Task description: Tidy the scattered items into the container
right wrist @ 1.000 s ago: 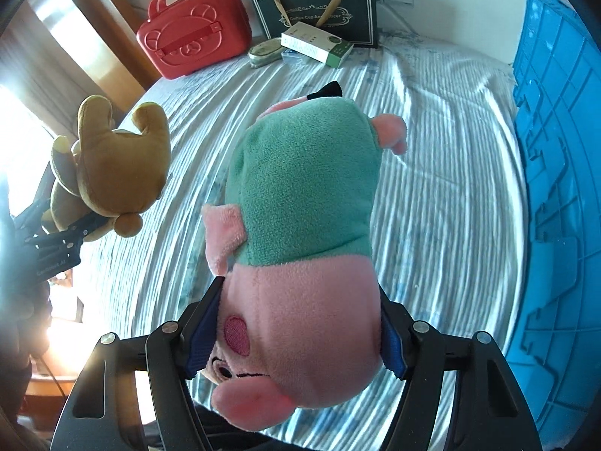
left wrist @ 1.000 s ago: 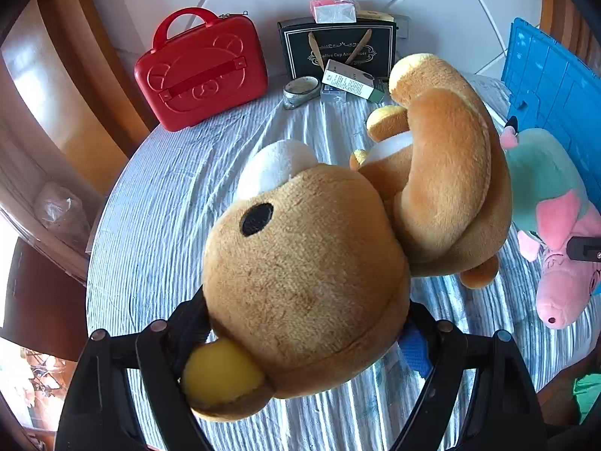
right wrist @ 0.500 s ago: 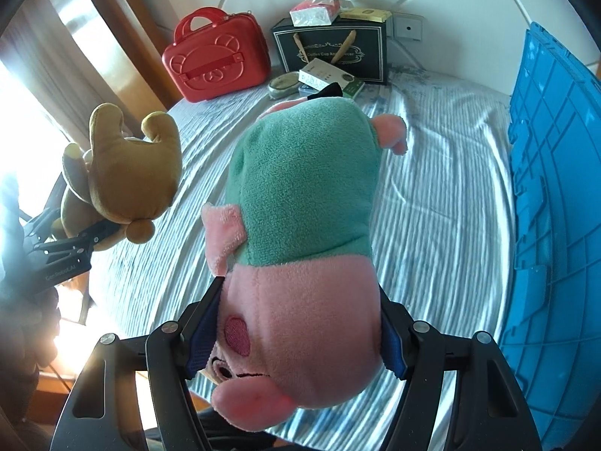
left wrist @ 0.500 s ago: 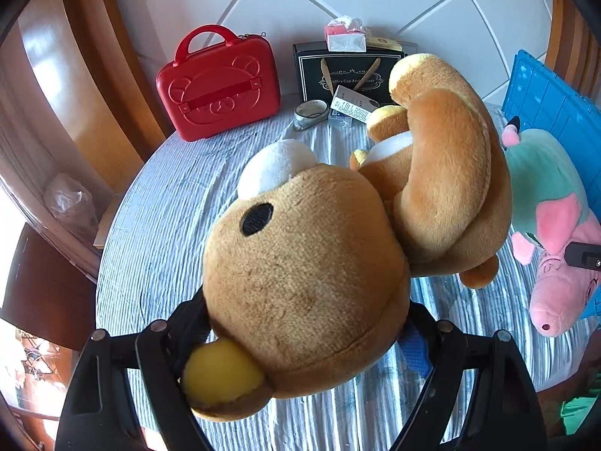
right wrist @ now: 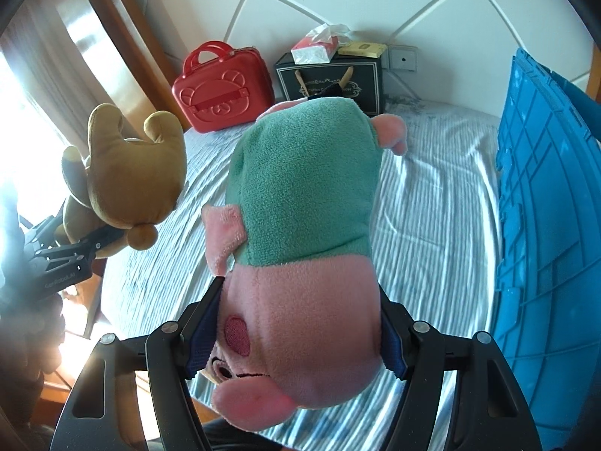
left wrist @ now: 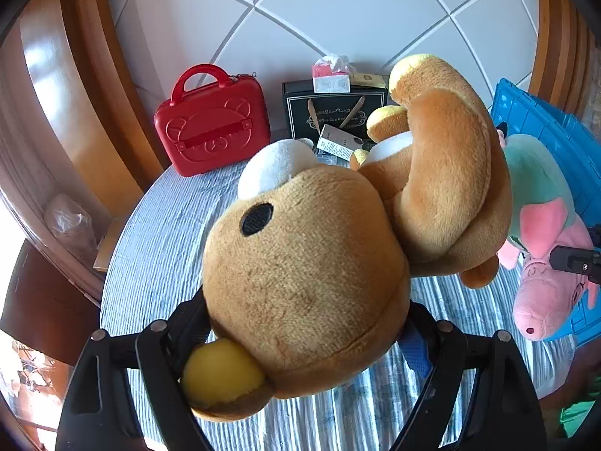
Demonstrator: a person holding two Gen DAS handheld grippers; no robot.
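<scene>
The bear (left wrist: pixel 308 282) is pinched by the left gripper (left wrist: pixel 304 342), the pig (right wrist: pixel 300 263) by the right gripper (right wrist: pixel 300 330); either could be snagged on the crate (right wrist: pixel 544 195) wall.

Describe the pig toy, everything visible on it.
The pig is a soft plush with a fleecy look: pink head, arms and feet, teal-green body, a darker pink cheek patch, stitched mouth and snout. It hangs head-down toward the camera, its head clamped between the jaws of the right gripper, body pointing away over the striped bedcover. Nothing else touches it. The blue crate stands to its right, the bear to its left.
</scene>
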